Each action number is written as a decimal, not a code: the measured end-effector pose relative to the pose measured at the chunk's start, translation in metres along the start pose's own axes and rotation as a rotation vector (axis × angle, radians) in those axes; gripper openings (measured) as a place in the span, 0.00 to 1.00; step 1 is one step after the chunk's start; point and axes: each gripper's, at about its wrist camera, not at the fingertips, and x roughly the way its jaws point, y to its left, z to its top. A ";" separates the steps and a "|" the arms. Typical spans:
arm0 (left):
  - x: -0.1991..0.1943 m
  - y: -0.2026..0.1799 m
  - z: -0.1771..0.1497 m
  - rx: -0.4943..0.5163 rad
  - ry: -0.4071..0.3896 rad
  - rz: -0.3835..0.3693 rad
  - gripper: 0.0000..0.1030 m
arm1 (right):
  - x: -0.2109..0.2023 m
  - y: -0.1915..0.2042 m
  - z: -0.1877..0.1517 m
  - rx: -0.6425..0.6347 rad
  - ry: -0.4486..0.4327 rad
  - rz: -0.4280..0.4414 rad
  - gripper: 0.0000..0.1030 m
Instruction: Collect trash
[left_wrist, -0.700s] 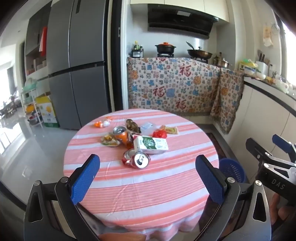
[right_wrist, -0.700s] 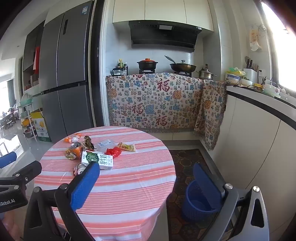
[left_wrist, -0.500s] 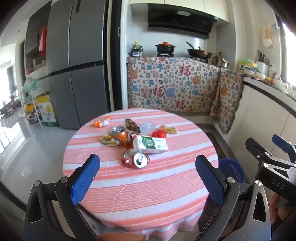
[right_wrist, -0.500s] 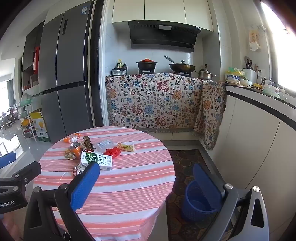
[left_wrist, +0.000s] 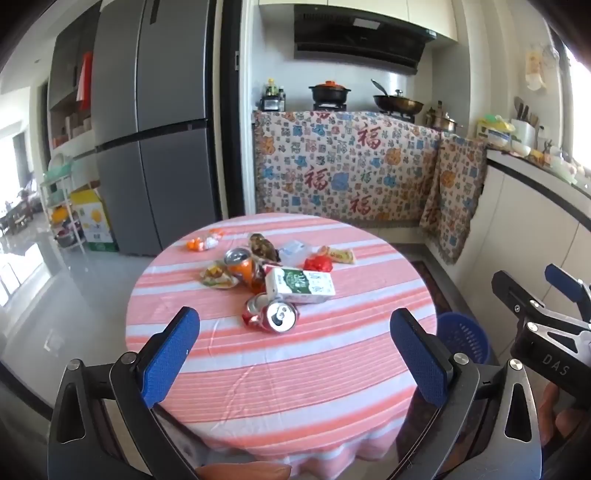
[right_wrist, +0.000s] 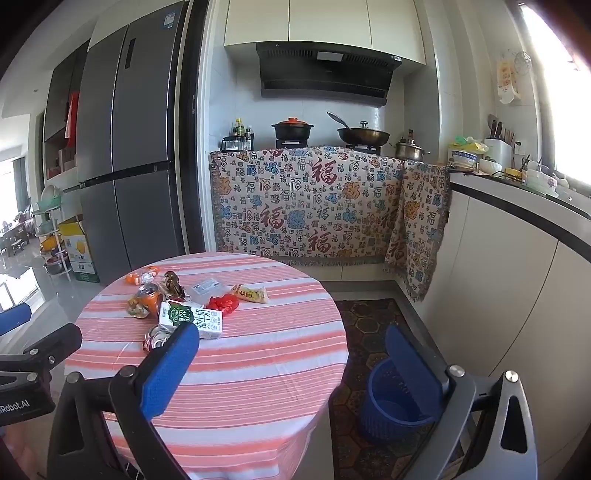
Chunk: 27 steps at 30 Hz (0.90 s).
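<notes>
On kitchen's striped round table (left_wrist: 280, 369), trash (left_wrist: 273, 273)

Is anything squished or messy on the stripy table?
Yes. The red can near the front of the pile lies on its side and looks crumpled. The milk carton lies flat behind it, with wrappers scattered around. The blue bin stands on the floor beside the table, and none of this is in it yet.
</notes>
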 end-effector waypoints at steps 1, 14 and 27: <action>0.001 0.000 0.000 0.000 0.002 -0.001 1.00 | 0.000 -0.001 0.000 0.000 0.000 -0.001 1.00; 0.002 -0.001 -0.001 0.002 0.005 0.000 1.00 | 0.001 -0.001 0.003 0.003 0.000 -0.007 1.00; 0.004 0.001 0.000 -0.002 0.009 0.005 1.00 | 0.001 -0.003 0.003 0.007 -0.001 -0.011 1.00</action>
